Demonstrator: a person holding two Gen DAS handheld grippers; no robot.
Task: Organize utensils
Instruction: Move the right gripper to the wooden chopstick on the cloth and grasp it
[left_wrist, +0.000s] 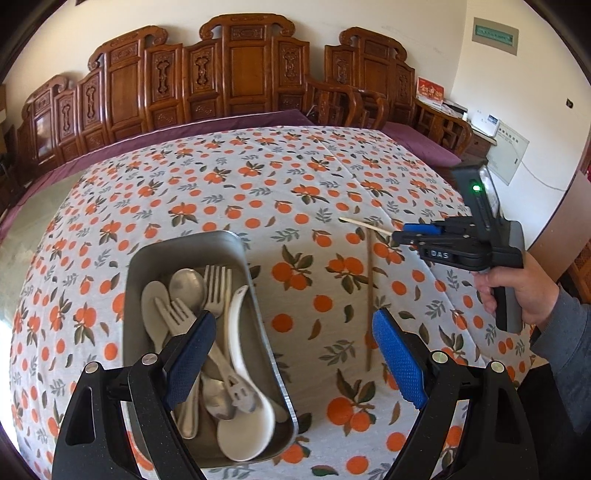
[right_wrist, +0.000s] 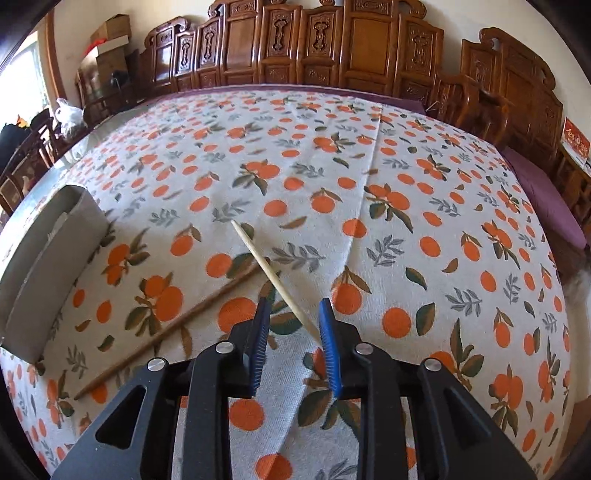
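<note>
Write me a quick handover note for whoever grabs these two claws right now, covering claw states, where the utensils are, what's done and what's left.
Left claw: open, empty, hanging above the tablecloth with one finger over the metal tray.
Right claw: partly open around the near end of the pale chopstick; a firm grip can't be confirmed.
Dark chopstick: lying flat on the cloth, right of the tray.
Done: spoons and forks and the white soup spoon are in the tray.
Left: put both chopsticks into the tray.

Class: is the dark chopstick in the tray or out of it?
Out: the dark chopstick lies flat on the tablecloth, beside the metal tray.
</note>
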